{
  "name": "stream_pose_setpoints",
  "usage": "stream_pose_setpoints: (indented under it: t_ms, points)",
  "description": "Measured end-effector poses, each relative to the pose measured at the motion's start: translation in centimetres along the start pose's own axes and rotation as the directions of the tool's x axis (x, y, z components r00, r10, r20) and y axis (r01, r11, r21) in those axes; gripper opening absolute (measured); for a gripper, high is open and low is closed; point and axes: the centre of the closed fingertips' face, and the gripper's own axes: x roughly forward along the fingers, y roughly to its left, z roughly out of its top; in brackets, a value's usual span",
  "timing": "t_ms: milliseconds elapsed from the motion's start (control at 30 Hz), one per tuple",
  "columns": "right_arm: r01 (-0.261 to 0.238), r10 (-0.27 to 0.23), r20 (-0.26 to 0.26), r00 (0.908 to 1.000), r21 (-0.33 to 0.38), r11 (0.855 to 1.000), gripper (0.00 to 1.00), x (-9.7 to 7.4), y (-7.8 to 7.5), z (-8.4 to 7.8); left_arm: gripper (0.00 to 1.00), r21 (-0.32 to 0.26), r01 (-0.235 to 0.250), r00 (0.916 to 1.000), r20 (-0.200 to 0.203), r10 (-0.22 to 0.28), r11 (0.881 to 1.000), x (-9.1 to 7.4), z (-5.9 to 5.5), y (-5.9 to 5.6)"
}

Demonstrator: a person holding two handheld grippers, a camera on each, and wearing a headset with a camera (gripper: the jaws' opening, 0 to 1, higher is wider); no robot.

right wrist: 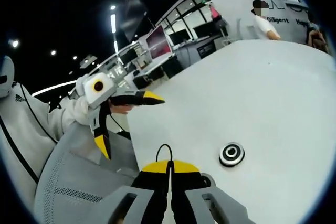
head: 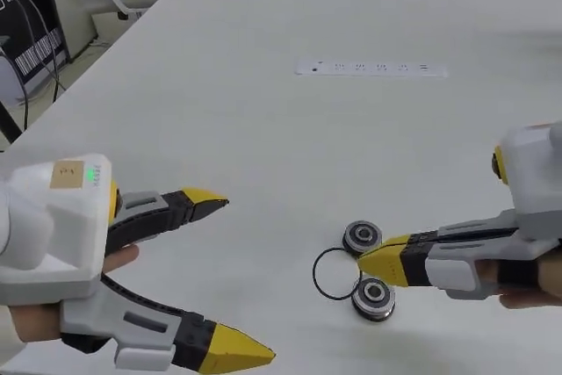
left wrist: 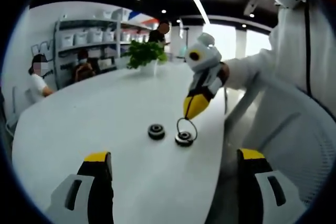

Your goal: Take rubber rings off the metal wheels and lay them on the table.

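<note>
my right gripper (head: 373, 261), jaws pressed together, pinches a thin black rubber ring (head: 314, 273) at its yellow tips. in the right gripper view the ring rises as a narrow loop straight out of the closed jaws. in the head view the loop spreads out to the left of the tips, low over the white table (head: 263, 120); whether it rests on the surface, i cannot tell.

two metal wheels (head: 362, 236) (head: 373, 297) lie flat on the table just beside those tips, one on the far side and one on the near side, with the ring reaching between them and past them. the near wheel is partly hidden behind the jaw in the right gripper view.

my left gripper (head: 235, 278) hangs well apart from them at the lower left of the head view, its jaws spread wide and holding nothing. from its own view it faces the wheels and the right gripper across bare tabletop.

farther up the table lies a white power strip (head: 371, 68).
</note>
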Motion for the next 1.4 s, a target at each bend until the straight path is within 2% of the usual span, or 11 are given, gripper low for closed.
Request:
stream_pose_setpoints:
  t_ms: [400, 700, 800, 1033, 1200, 1400]
  points:
    - [-0.019, 0.017, -0.064, 0.9978, -0.04, 0.999, 0.0, 2.2, -0.1, -0.8, 1.0, -0.001, 0.0, 1.0, -0.007, 0.0, 1.0, 0.0, -0.1, -0.1]
    - [-0.003, -0.002, -0.1, 0.995, -0.056, 0.998, 0.0, 3.2, -0.5, -1.7, 1.0, -0.008, 0.01, 0.9998, -0.018, -0.01, 1.0, 0.1, -0.5, -0.3]
    - [0.0, -0.006, -0.111, 0.9938, -0.057, 0.998, 0.0, 3.6, -0.7, -2.0, 1.0, -0.011, 0.021, 0.9989, -0.042, -0.022, 1.0, 0.3, -1.0, -0.6]
    - [0.001, -0.009, -0.142, 0.9898, -0.058, 0.998, 0.0, 4.4, -1.2, -2.8, 1.0, -0.017, 0.023, 0.9986, -0.048, -0.024, 1.0, 0.3, -1.2, -0.6]
    - [0.019, -0.031, -0.17, 0.985, -0.069, 0.997, 0.0, 5.0, -1.7, -3.3, 1.0, -0.013, 0.036, 0.997, -0.069, -0.037, 0.999, 0.5, -1.6, -0.9]
    - [0.029, -0.044, -0.176, 0.9834, -0.087, 0.996, 0.0, 5.1, -2.0, -3.4, 1.0, -0.012, 0.042, 0.9953, -0.086, -0.043, 0.999, 0.6, -2.0, -1.1]
